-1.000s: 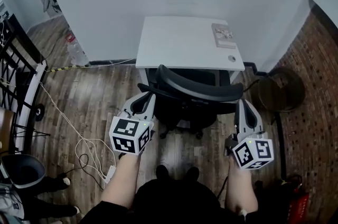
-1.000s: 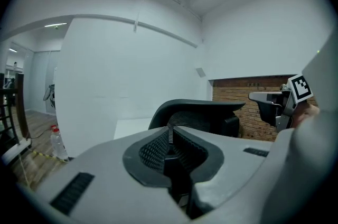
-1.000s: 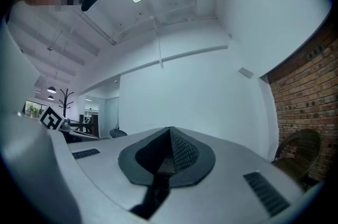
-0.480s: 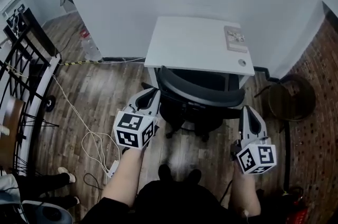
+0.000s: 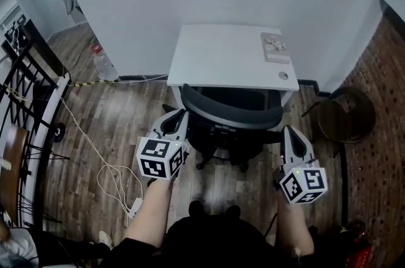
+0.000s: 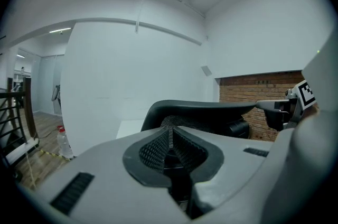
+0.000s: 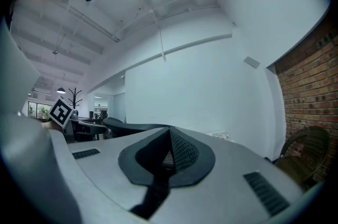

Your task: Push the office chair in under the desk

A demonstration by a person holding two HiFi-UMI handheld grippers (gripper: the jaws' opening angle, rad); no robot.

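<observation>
A black office chair [image 5: 231,114] stands in front of the white desk [image 5: 215,58], its seat partly beneath the desktop and its curved backrest toward me. My left gripper [image 5: 180,116] is shut and empty, its tip close to the backrest's left end. Whether it touches, I cannot tell. In the left gripper view the backrest [image 6: 200,111] rises just beyond the closed tip of the left gripper [image 6: 169,130]. My right gripper [image 5: 290,131] is shut and empty beside the chair's right side. In the right gripper view, the right gripper [image 7: 170,136] has the chair [image 7: 132,127] off to its left.
A booklet [image 5: 275,47] lies on the desk's right part. A round wicker seat [image 5: 342,112] stands at the right by the brick wall. A white cable [image 5: 104,175] trails over the wooden floor at the left, near a black metal rack [image 5: 25,90] and a bottle [image 5: 101,61].
The head view has swayed a little. The backrest now sits slightly more square to the desk. Both grippers stay shut at the chair's two sides.
</observation>
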